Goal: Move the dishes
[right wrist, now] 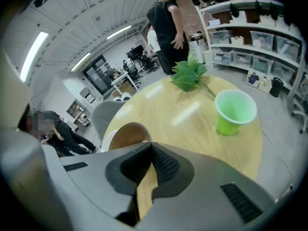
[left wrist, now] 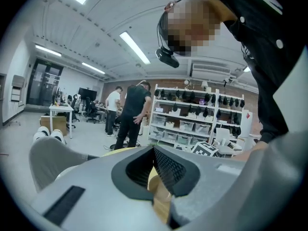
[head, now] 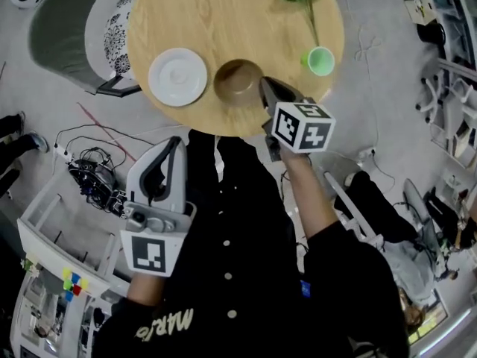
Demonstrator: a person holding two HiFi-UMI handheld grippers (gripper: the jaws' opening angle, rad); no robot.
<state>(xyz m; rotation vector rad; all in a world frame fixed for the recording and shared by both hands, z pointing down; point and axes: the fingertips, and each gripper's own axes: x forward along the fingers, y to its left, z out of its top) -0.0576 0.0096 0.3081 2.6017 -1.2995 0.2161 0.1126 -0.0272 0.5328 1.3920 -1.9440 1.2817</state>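
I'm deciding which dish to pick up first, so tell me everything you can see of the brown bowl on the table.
The brown bowl is round, with a tan, matte inside, and looks empty. It stands upright on the round wooden table, close to the edge nearest the person. The white plate lies just to its left, very near; whether they touch is unclear. The right gripper, jaws together, points at its right rim, not around it.
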